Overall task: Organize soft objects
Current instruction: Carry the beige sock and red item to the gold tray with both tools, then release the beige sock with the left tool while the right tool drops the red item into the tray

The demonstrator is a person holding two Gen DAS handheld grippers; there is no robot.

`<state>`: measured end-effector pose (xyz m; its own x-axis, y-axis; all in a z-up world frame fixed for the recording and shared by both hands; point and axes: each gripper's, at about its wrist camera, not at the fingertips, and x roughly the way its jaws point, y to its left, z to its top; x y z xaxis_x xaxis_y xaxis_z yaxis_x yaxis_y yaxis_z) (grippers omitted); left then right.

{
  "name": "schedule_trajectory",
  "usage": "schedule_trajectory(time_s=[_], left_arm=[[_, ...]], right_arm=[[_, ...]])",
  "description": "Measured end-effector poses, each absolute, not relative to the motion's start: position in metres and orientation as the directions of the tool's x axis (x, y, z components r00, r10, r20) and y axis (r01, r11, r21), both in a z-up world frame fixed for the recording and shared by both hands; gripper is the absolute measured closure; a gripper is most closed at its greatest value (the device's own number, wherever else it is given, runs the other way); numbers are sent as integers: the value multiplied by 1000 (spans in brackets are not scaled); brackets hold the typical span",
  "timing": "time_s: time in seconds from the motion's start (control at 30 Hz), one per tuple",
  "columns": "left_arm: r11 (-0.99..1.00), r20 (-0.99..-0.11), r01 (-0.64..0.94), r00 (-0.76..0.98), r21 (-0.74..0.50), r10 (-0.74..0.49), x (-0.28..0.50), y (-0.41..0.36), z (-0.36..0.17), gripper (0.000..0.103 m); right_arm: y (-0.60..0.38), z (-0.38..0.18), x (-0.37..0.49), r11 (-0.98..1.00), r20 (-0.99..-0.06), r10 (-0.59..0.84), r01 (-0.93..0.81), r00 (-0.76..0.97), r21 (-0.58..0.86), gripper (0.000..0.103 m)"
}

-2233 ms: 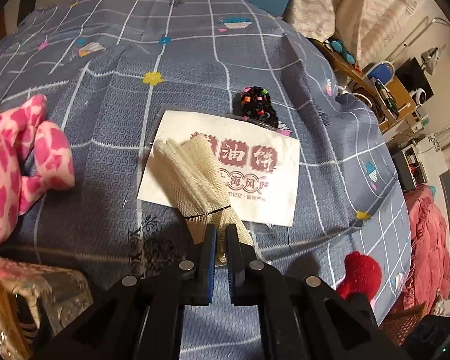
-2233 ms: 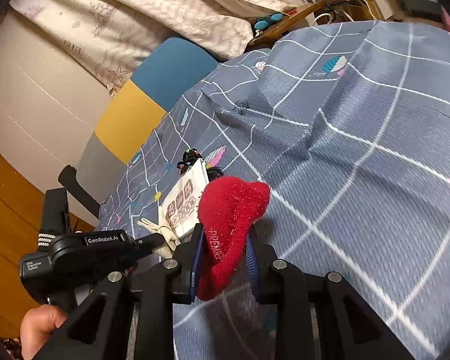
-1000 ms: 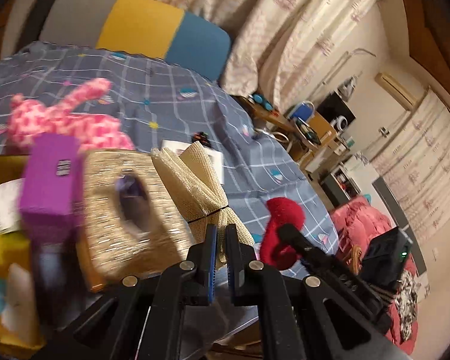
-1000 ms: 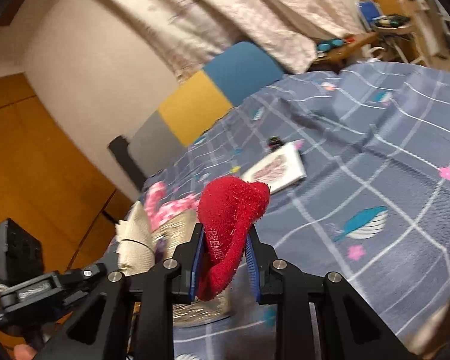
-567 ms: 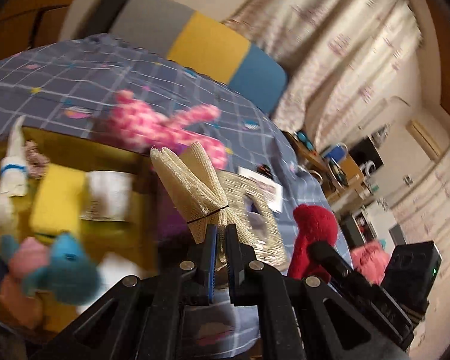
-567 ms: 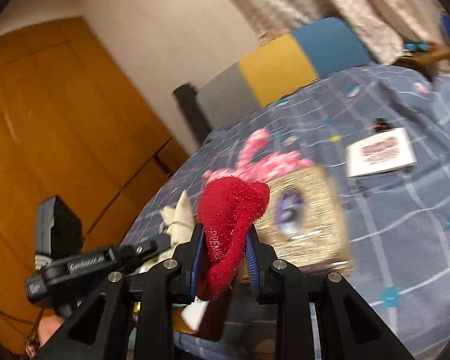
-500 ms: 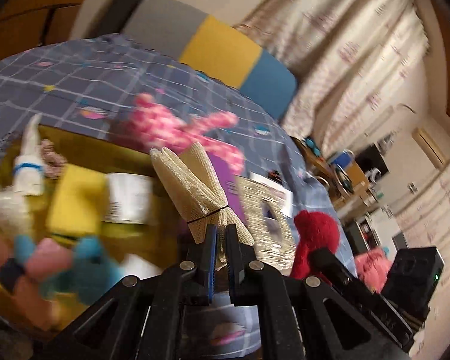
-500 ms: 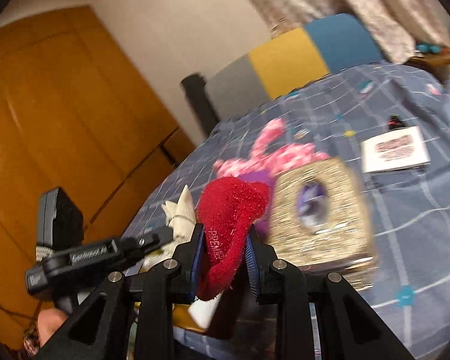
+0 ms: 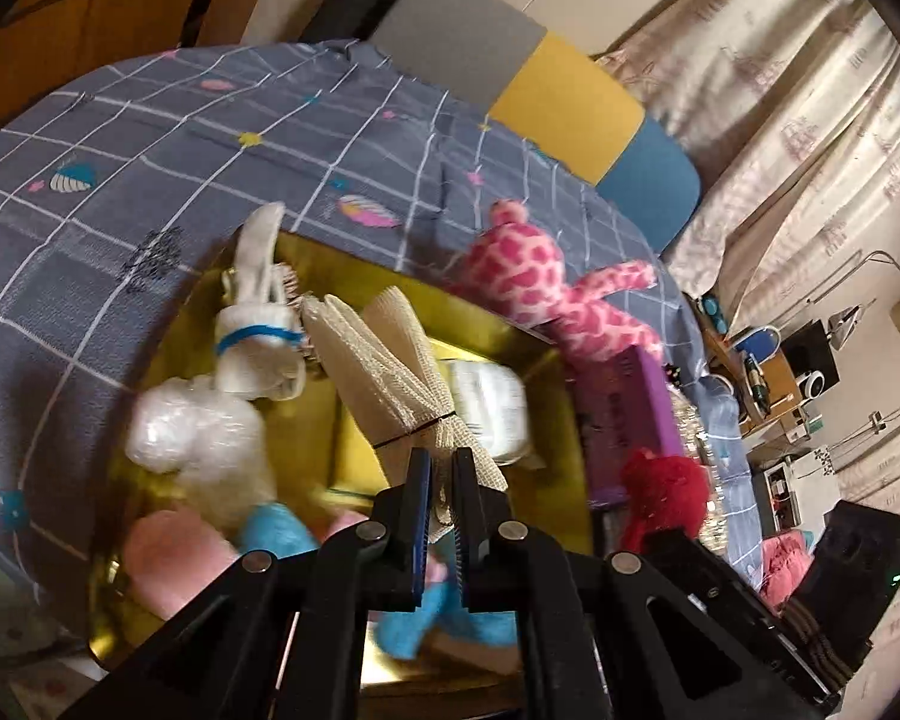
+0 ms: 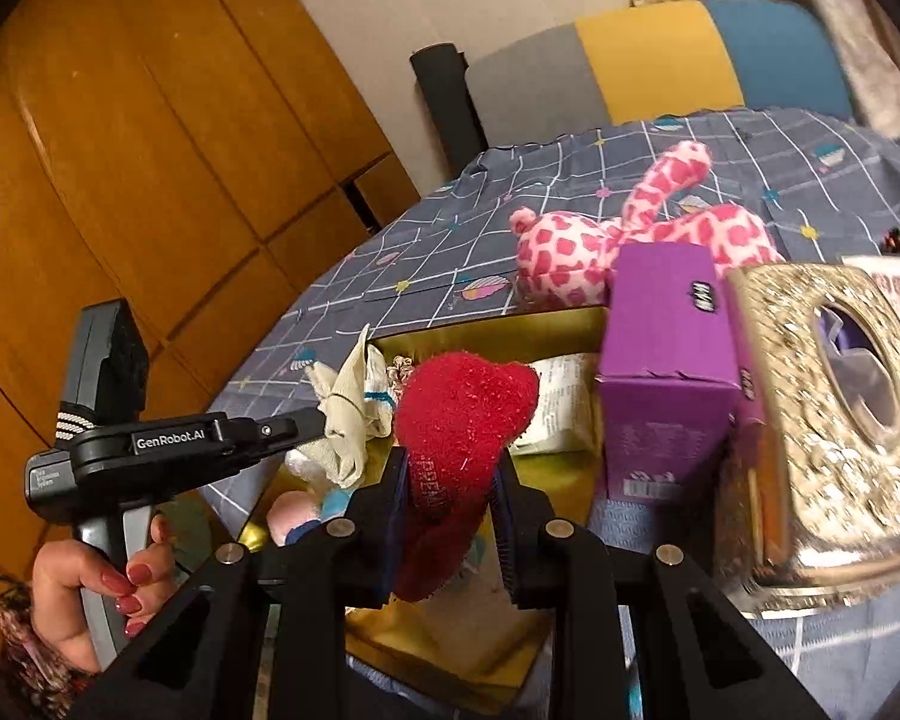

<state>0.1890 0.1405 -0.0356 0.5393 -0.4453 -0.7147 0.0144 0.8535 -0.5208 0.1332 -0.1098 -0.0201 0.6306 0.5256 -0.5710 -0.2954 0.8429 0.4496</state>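
Observation:
My left gripper [image 9: 441, 468] is shut on a folded cream mesh cloth [image 9: 384, 354], tied with a thin black band, and holds it above a gold tray [image 9: 168, 324]. In the tray lie a white rolled cloth with a blue band [image 9: 252, 324], a clear bag of white stuff [image 9: 192, 438] and pink and blue soft pieces [image 9: 270, 534]. The right gripper [image 10: 450, 480] is shut on a red fuzzy sock [image 10: 459, 414] over the tray's [image 10: 486, 324] near side. In the right wrist view the left gripper [image 10: 312, 423] and its cloth [image 10: 345, 420] hang at the left.
A pink spotted plush [image 10: 618, 240] lies on the grey checked bedcover [image 9: 150, 138] beyond the tray. A purple box [image 10: 666, 354] and a glittery gold tissue box [image 10: 822, 396] stand at the tray's right. A hand [image 10: 84, 588] grips the left tool. Wooden wardrobe doors [image 10: 120, 150] rise behind.
Both grippers swung left from the open bedcover to above the gold tray, each keeping its item. The tray now fills the left view; the paper bag has dropped out of it.

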Motion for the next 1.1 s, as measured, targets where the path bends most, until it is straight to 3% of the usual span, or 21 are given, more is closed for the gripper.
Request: schedule_trajectory(time_s=[0.17, 0.23, 0.3, 0.43, 0.67, 0.83, 1.1], left_arm=[[851, -748, -32, 495, -524, -442, 201, 153, -56, 97], [855, -766, -56, 477, -516, -430, 204, 156, -64, 91], [859, -788, -97, 460, -503, -409, 203, 160, -67, 70], [865, -788, -115, 486, -488, -379, 192, 164, -59, 60], [858, -722, -108, 599, -502, -347, 164, 171, -31, 60], [841, -687, -91, 627, -533, -368, 159, 164, -24, 60], [824, -669, -74, 626, -562, -400, 149, 150, -26, 60]], right_arm=[[-95, -22, 143, 864, -596, 498, -308, 630, 398, 77], [-91, -23, 147, 873, -606, 485, -305, 631, 380, 77], [-86, -23, 150, 880, -612, 474, -307, 633, 363, 77], [-80, -26, 156, 890, -626, 455, -309, 633, 335, 75], [-73, -36, 167, 910, -655, 415, -292, 631, 295, 71], [-68, -38, 171, 922, -659, 386, -289, 645, 256, 37], [-72, -28, 162, 926, -624, 378, -294, 684, 239, 34]])
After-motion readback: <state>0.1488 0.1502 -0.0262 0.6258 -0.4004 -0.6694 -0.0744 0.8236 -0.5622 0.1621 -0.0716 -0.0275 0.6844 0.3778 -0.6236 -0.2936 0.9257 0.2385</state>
